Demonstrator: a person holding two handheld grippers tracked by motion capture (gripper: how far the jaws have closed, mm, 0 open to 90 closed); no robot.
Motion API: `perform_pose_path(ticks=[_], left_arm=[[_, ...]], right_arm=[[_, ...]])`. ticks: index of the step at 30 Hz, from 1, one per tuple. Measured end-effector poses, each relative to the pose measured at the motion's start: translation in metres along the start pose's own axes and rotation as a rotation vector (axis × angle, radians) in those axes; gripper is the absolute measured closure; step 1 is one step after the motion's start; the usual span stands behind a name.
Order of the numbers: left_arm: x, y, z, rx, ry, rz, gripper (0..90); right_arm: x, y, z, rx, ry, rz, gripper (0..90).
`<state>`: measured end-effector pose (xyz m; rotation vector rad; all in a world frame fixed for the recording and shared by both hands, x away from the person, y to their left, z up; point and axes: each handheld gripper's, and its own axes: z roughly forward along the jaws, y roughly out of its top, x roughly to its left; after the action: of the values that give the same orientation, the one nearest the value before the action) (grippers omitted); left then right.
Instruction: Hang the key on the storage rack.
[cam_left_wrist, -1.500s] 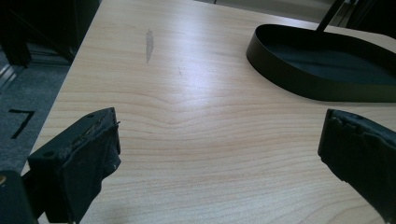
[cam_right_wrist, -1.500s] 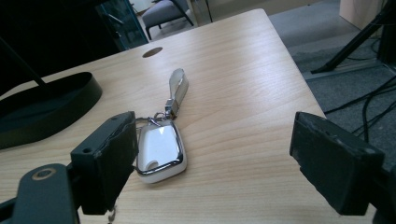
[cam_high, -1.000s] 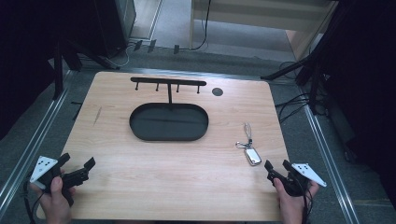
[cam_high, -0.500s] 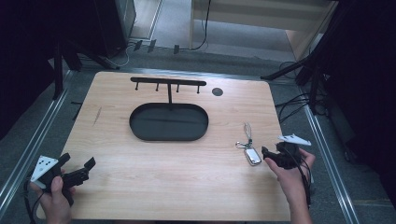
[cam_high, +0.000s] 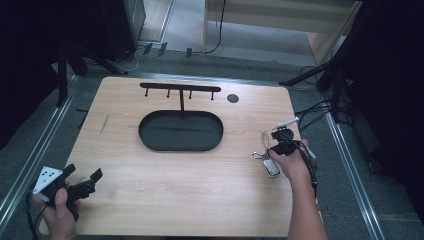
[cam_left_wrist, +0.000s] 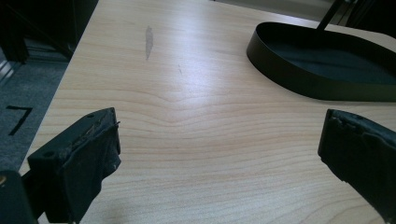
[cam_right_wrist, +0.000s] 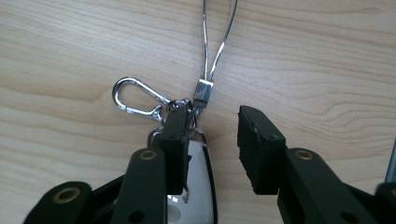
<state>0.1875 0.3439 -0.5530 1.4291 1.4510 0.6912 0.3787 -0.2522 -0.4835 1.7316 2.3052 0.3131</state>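
Silver keys (cam_right_wrist: 196, 100) lie ungrasped at centre frame; the right gripper (cam_right_wrist: 212, 140), jaws just closing, straddles them, while the left gripper (cam_left_wrist: 219, 154) rests released; lifting remains.

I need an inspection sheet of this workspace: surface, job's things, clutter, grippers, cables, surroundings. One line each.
Surface: wooden table, with a grey smudge near its left edge.
Job's things: key fob with snap hook and wire loop, lying flat near the right edge; black oval tray and hook rack behind it, nothing hanging.
Clutter: nothing seen.
Grippers: left gripper open over bare wood; right gripper has just been closing over the key fob's ring end, with a gap between the pads.
Cables: black cables on the floor at right.
Surroundings: metal rails, grey floor, dark stands.
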Motion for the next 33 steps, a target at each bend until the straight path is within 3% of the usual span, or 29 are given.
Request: perform_pose_path(ticks=[4, 7, 14, 17, 20, 24, 28, 33], left_arm=[[0.0, 0.0, 0.0, 0.001, 0.0, -0.002, 0.0], [0.001, 0.0, 0.0, 0.002, -0.003, -0.006, 0.0], [0.001, 0.001, 0.001, 0.005, -0.001, -0.003, 0.0], [0.001, 0.0, 0.001, 0.005, -0.001, -0.004, 0.0], [0.001, 0.0, 0.001, 0.005, -0.001, -0.003, 0.0], [0.0, 0.001, 0.001, 0.006, 0.001, -0.003, 0.0], [0.0, 0.001, 0.001, 0.007, 0.001, 0.001, 0.0], [0.001, 0.001, 0.001, 0.005, -0.002, -0.005, 0.0]], right_arm=[[0.005, 0.011, 0.006, -0.004, -0.011, 0.056, 67.0], [0.007, 0.016, 0.012, 0.013, -0.047, 0.072, 68.4], [0.006, 0.021, 0.022, 0.037, -0.036, 0.133, 74.3], [0.006, 0.02, 0.026, 0.053, -0.029, 0.138, 79.9], [0.009, 0.019, 0.025, 0.037, -0.053, 0.126, 83.0], [0.011, 0.015, 0.02, -0.044, -0.08, 0.115, 83.2], [0.011, 0.008, 0.01, -0.186, -0.113, 0.158, 83.3], [0.014, 0.001, -0.005, -0.359, -0.151, 0.171, 83.4]])
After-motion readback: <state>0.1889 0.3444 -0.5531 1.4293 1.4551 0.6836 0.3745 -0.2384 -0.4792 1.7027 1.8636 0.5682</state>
